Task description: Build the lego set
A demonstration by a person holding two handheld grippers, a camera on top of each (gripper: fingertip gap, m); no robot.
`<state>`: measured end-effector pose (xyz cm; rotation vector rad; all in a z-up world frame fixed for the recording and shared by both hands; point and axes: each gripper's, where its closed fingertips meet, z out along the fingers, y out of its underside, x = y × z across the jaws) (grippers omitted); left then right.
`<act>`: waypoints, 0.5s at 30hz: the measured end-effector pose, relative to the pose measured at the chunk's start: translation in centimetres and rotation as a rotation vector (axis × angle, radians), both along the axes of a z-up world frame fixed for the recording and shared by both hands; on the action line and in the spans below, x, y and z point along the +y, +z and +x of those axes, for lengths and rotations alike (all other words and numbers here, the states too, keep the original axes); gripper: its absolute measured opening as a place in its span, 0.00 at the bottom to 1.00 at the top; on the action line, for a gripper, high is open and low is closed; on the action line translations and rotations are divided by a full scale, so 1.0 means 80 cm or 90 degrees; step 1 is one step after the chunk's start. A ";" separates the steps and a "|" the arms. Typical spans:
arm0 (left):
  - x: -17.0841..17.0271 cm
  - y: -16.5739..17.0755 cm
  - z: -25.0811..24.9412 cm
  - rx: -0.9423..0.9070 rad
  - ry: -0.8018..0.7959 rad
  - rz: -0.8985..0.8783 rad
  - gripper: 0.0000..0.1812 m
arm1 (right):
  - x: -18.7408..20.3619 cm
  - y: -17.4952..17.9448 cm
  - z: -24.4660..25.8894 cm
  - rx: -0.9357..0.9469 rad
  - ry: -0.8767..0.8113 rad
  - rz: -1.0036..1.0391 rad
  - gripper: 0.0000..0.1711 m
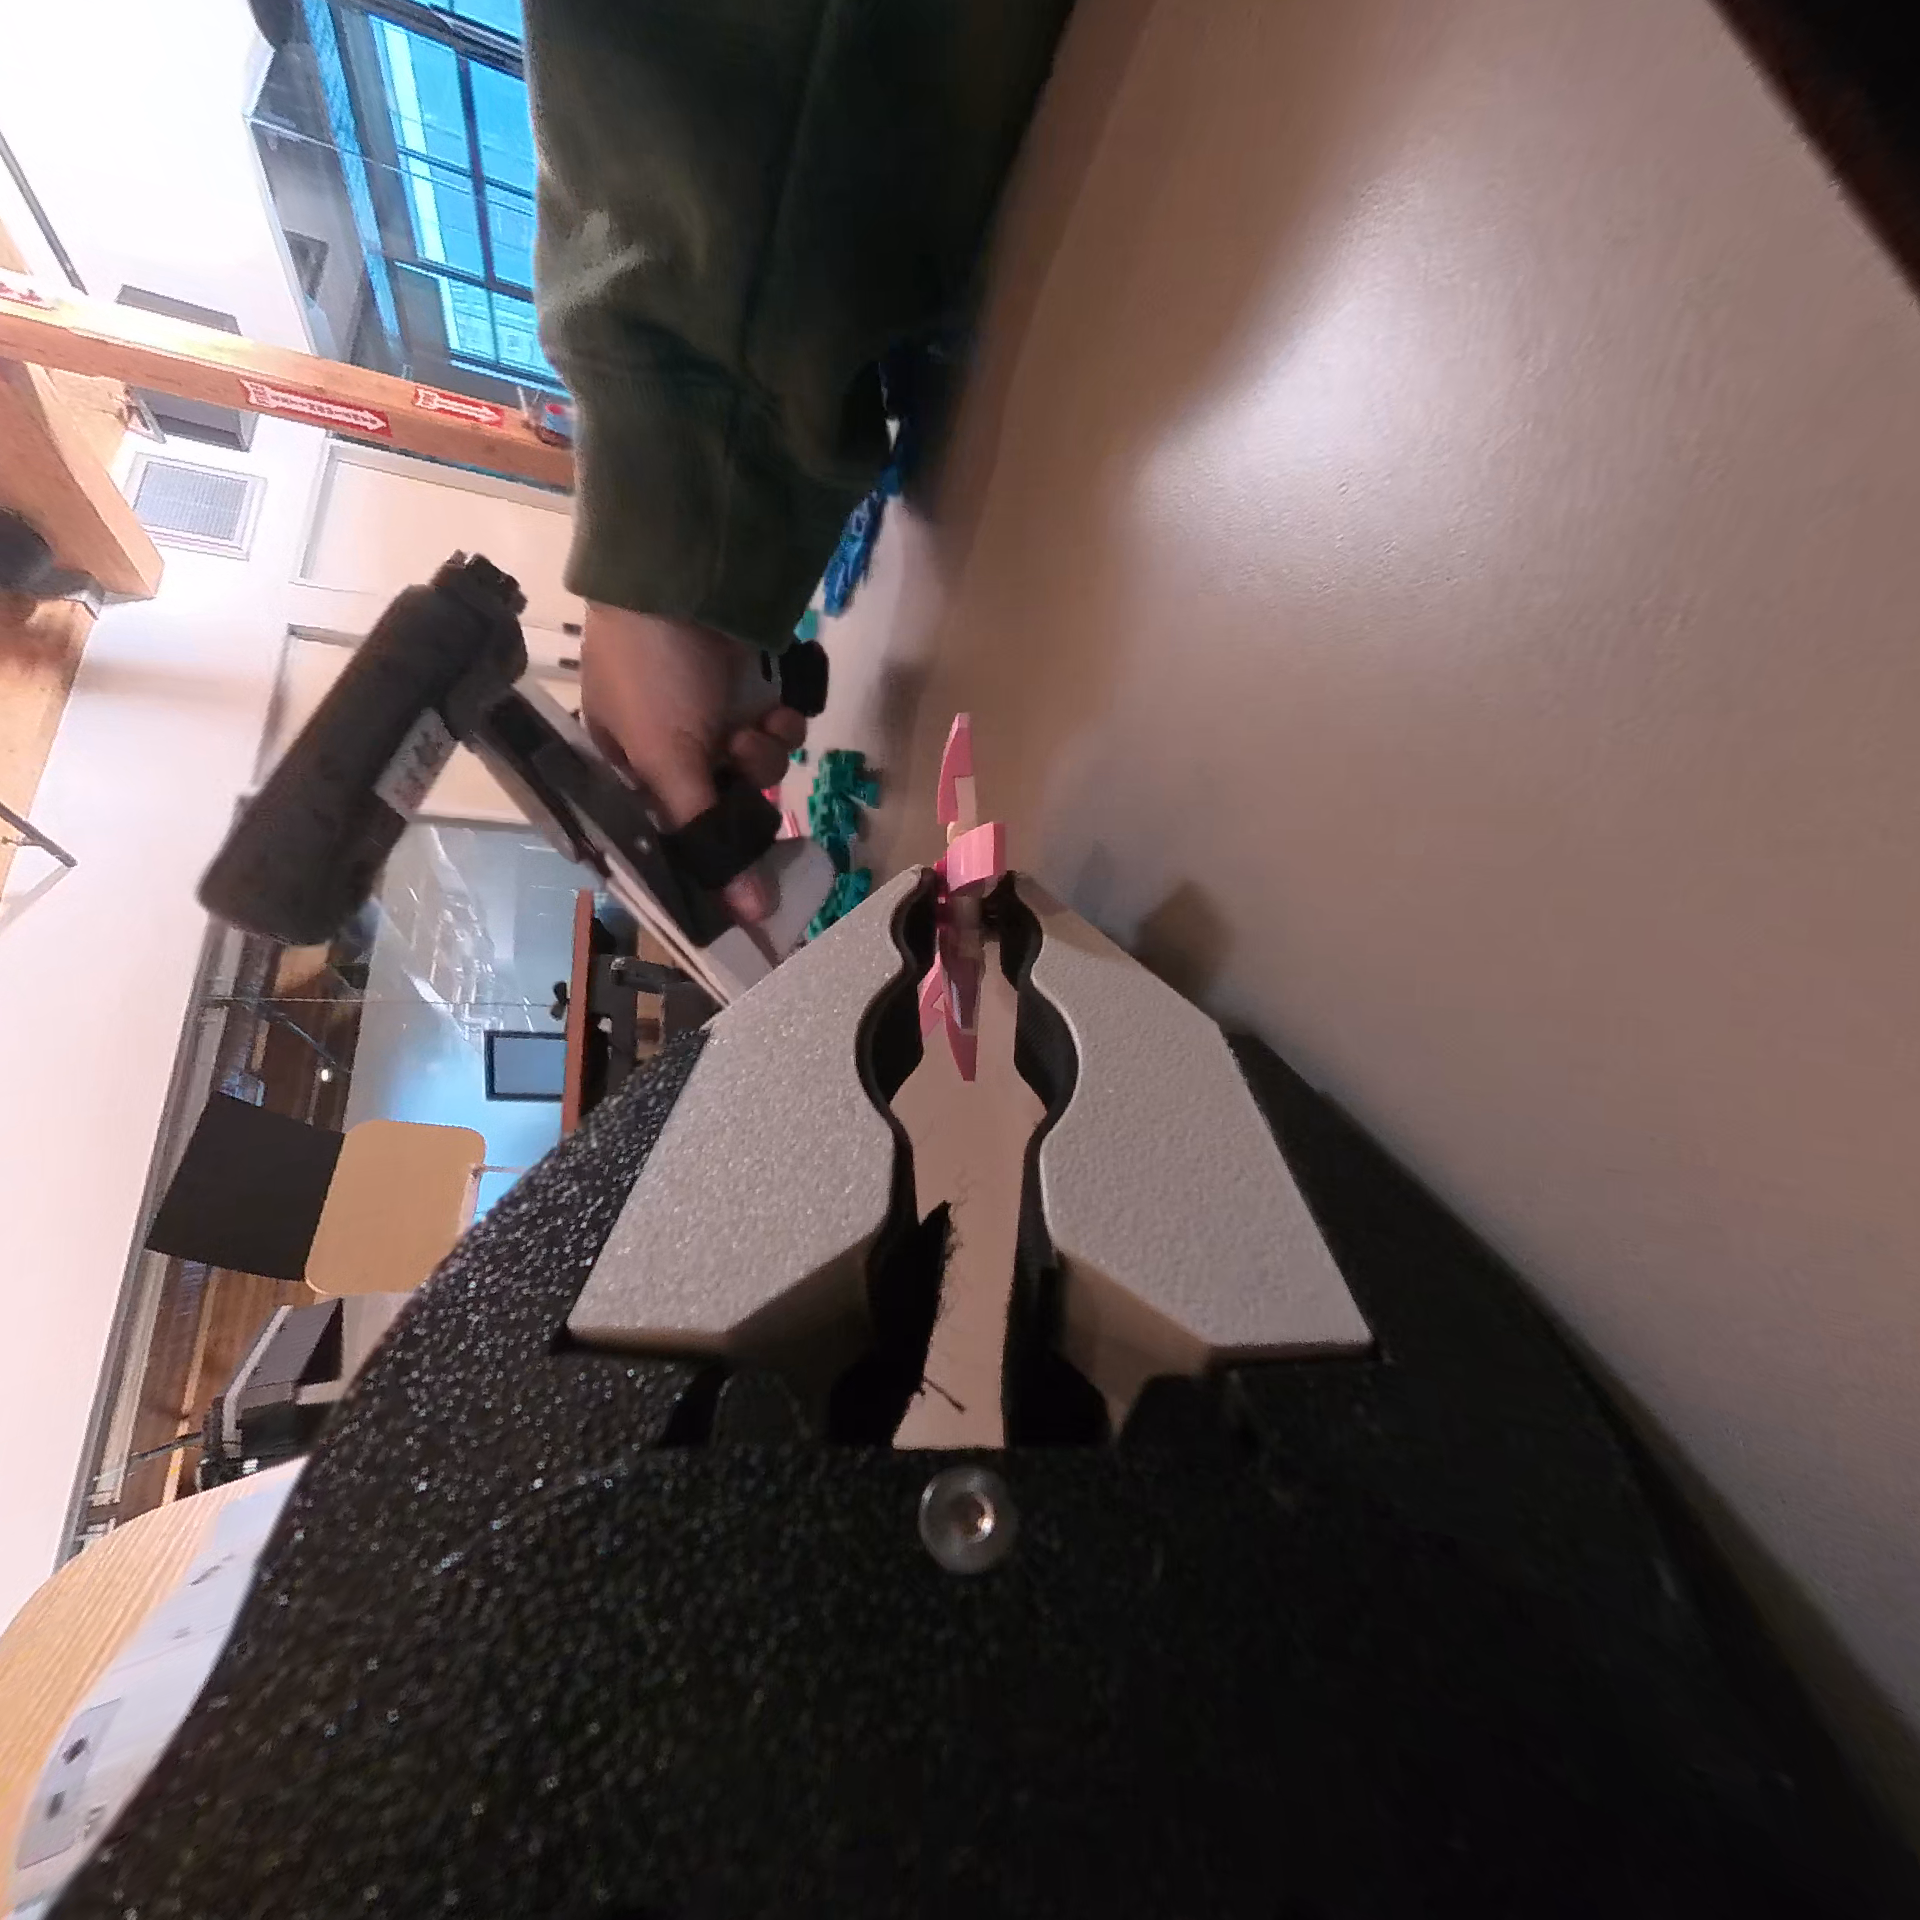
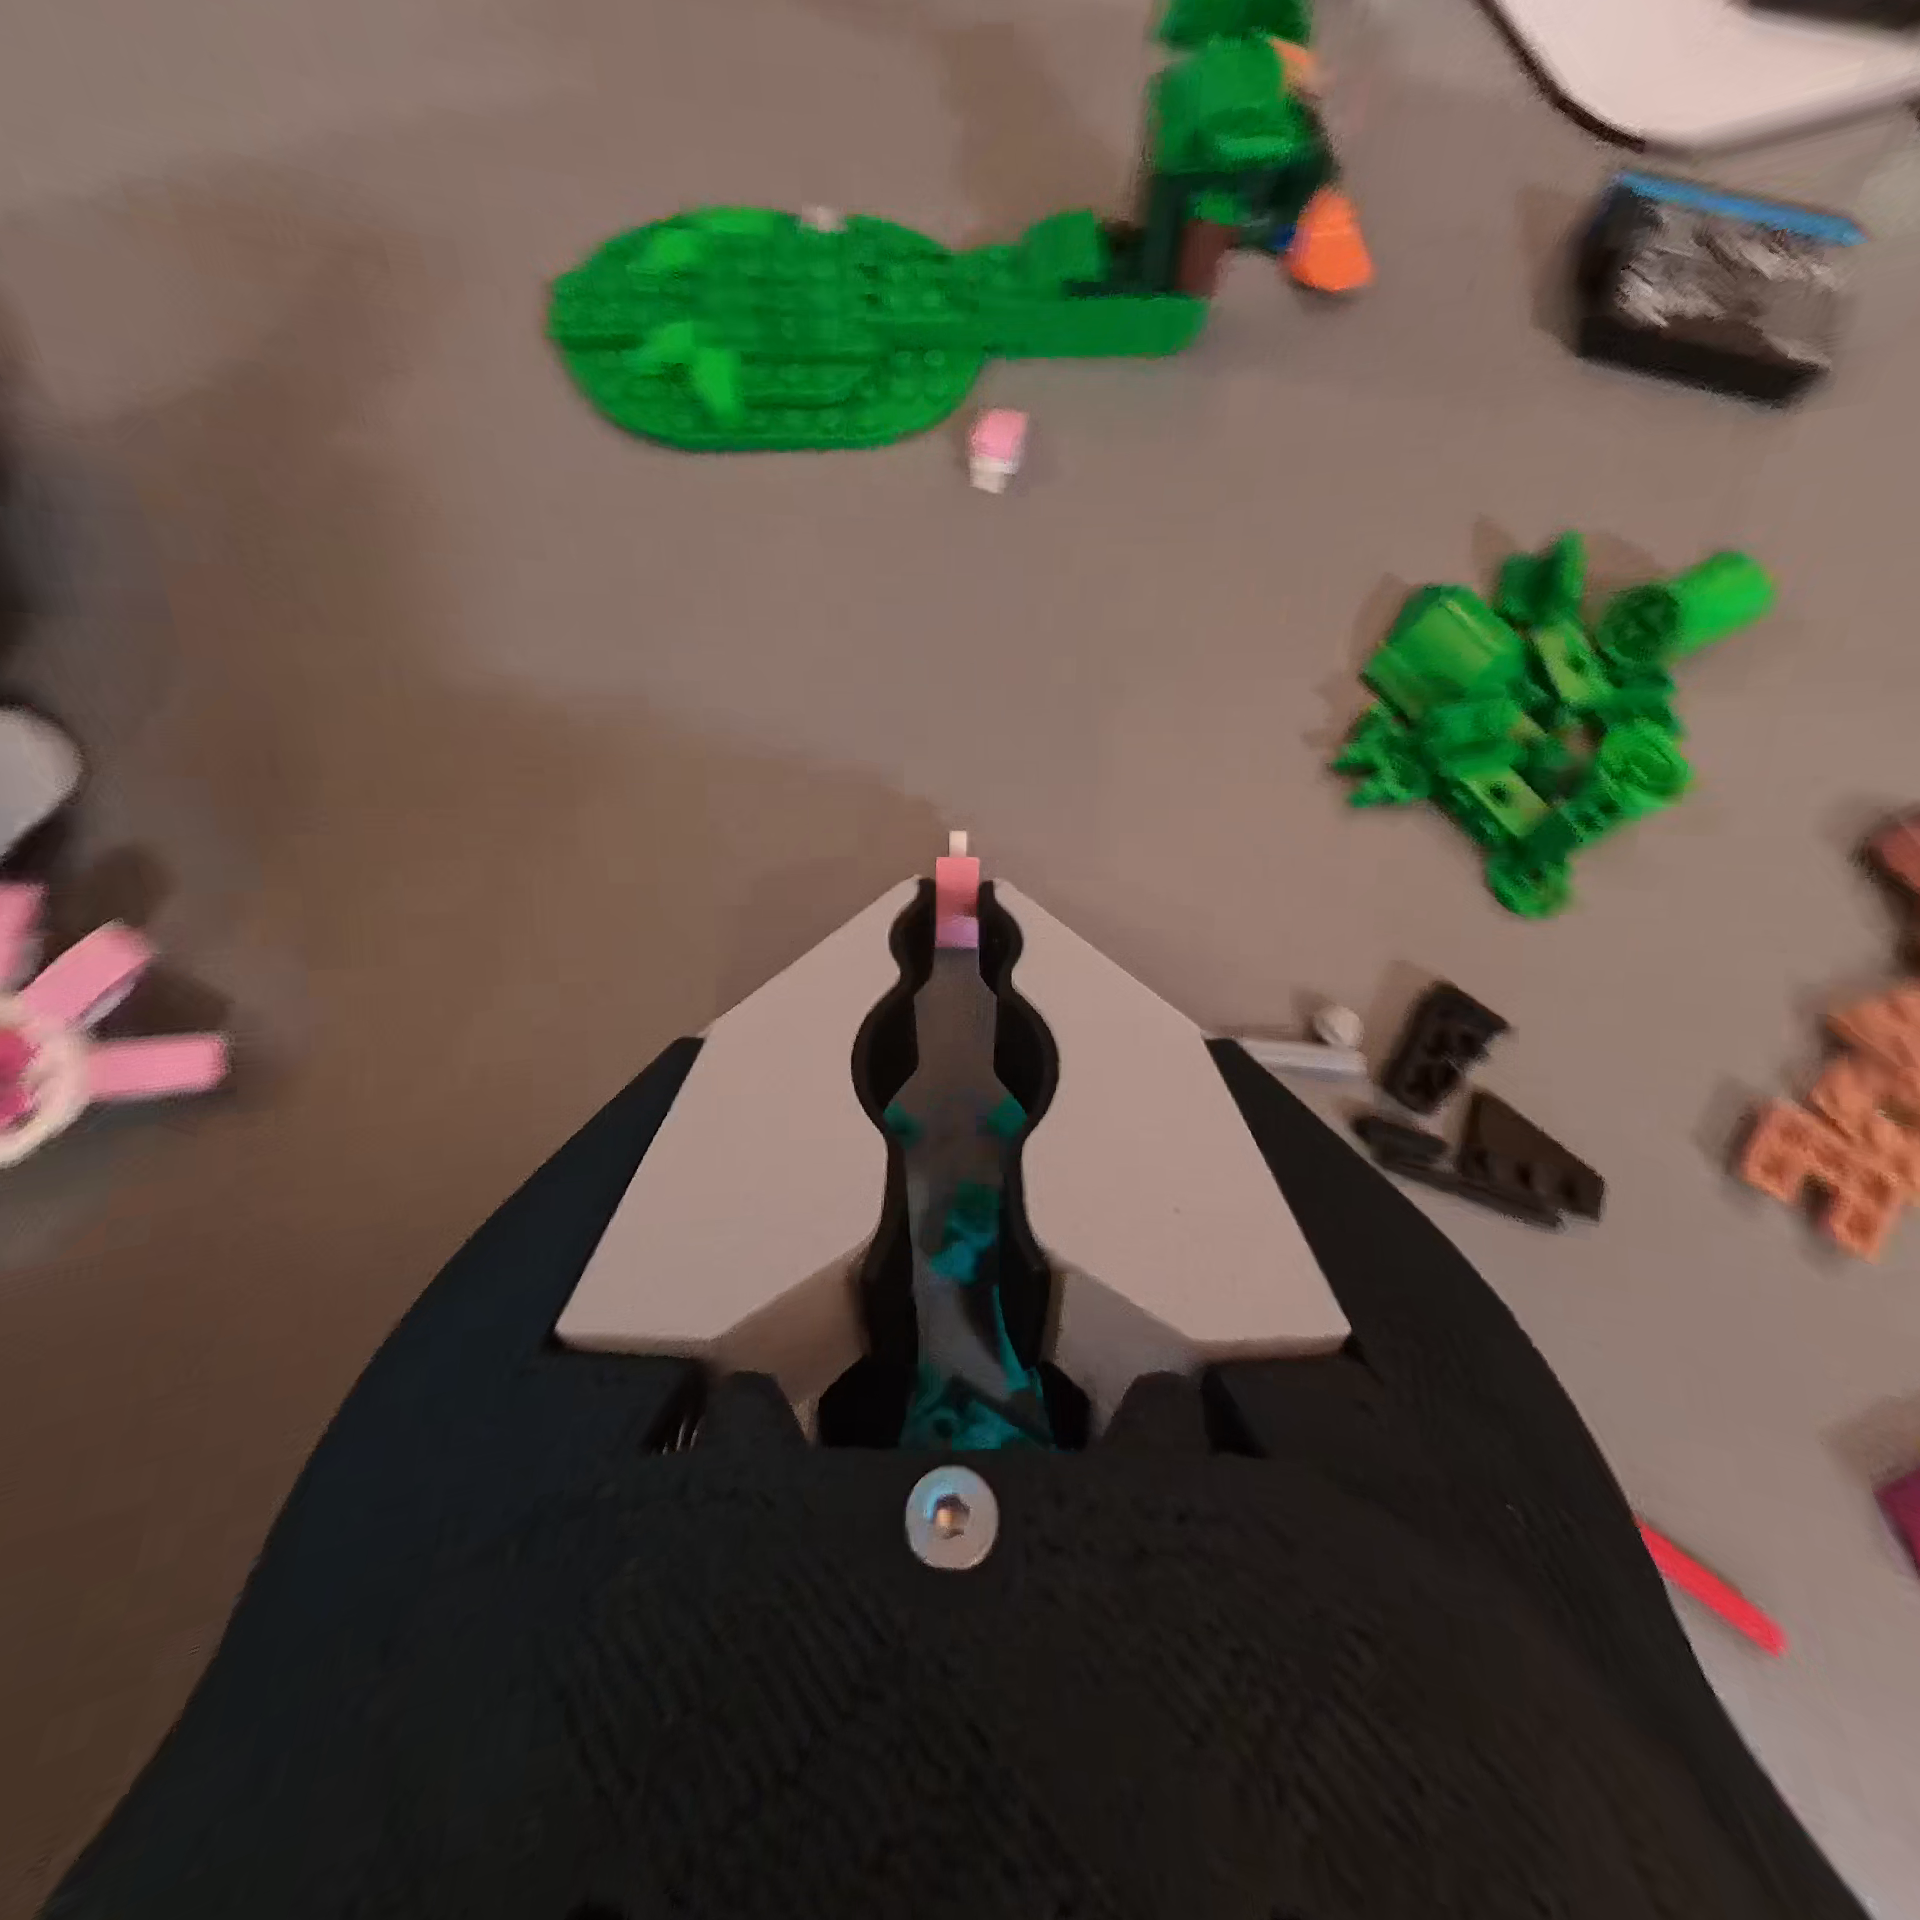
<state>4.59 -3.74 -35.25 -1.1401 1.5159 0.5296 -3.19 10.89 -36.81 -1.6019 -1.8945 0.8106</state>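
Note:
My left gripper (image 1: 961,894) is shut on a pink lego flower assembly (image 1: 971,831), held on edge close to the tan table (image 1: 1455,623). The same pink flower (image 2: 94,1029) shows at the left edge of the right wrist view. My right gripper (image 2: 954,904) is shut on a small pink piece (image 2: 954,902) with a white tip, held above the table. It also appears in the left wrist view (image 1: 769,914), held by a hand (image 1: 675,717). A green lego baseplate (image 2: 790,332) with a green tree (image 2: 1226,135) lies ahead of the right gripper.
A small pink and white piece (image 2: 997,447) lies by the baseplate. A pile of green pieces (image 2: 1527,717) sits at the right, with black pieces (image 2: 1475,1122), tan pieces (image 2: 1849,1122) and a dark box (image 2: 1714,281). Teal pieces (image 1: 842,800) lie near the hand.

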 end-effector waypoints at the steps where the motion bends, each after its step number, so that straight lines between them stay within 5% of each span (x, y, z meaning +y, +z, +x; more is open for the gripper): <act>1: -0.002 0.000 0.001 0.006 -0.003 0.005 0.04 | -0.017 0.008 0.005 0.013 0.059 0.002 0.04; 5: -0.016 0.002 0.014 0.033 -0.039 0.027 0.04 | -0.116 0.037 0.064 0.042 0.376 0.043 0.04; 11: -0.026 0.012 0.020 -0.062 -0.071 -0.033 0.05 | -0.173 0.011 0.119 -0.017 0.471 0.073 0.04; 15: -0.023 -0.001 0.020 -0.012 -0.062 -0.032 0.05 | -0.175 -0.003 0.126 -0.032 0.479 0.057 0.04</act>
